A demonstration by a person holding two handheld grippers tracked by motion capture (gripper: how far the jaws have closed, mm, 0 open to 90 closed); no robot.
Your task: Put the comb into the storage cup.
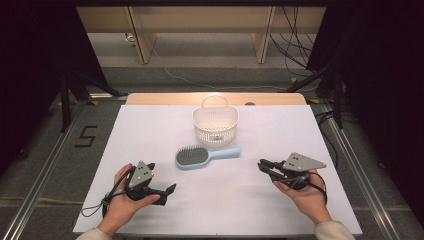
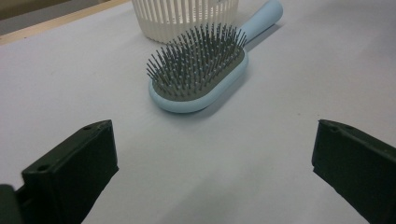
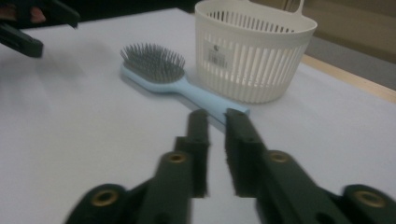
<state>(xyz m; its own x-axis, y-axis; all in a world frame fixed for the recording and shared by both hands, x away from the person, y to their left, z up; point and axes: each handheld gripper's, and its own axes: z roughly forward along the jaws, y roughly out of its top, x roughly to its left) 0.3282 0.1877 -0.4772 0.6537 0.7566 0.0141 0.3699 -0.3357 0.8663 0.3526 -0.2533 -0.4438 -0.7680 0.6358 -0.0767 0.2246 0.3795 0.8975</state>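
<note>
With your left gripper [image 1: 167, 191] jaws apart and your right gripper [image 1: 263, 165] jaws together, open the right before you take the hairbrush [image 1: 206, 155] handle near the basket [image 1: 215, 125].

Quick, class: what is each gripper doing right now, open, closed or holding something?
Left gripper: open, holding nothing.
Right gripper: closed, holding nothing.

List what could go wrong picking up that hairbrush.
The hairbrush lies bristles up, its handle end close beside the basket; a grab there may knock the light basket. The right gripper is shut and must open first. The flat, rounded head could slip from the open left gripper.
</note>
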